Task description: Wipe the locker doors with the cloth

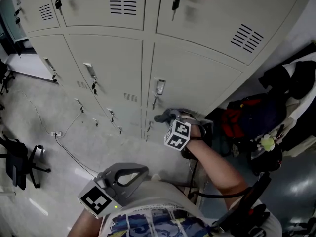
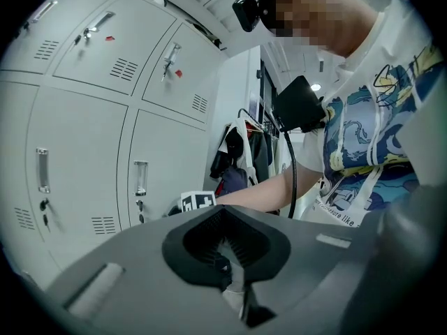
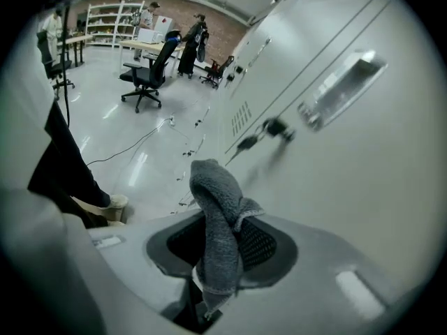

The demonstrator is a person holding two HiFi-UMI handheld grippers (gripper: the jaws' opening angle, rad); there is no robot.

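Pale grey locker doors (image 1: 192, 78) fill the head view. My right gripper (image 1: 168, 116) reaches down to a lower door below a handle (image 1: 159, 87), shut on a grey cloth (image 1: 166, 115). In the right gripper view the cloth (image 3: 218, 222) stands up folded between the jaws, close to the door (image 3: 349, 173), near its handle (image 3: 340, 89) and key (image 3: 269, 130); I cannot tell whether it touches. My left gripper (image 1: 123, 174) is held back near the person's body, shut with nothing in it. Its view (image 2: 227, 257) faces the lockers (image 2: 84, 152) from a distance.
Bags and hung clothes (image 1: 256, 117) crowd the floor right of the lockers. An office chair (image 1: 19, 162) stands at the left, with a cable (image 1: 69, 149) trailing over the floor. Keys (image 1: 176, 3) hang from the upper locks. More chairs (image 3: 150, 75) stand far off.
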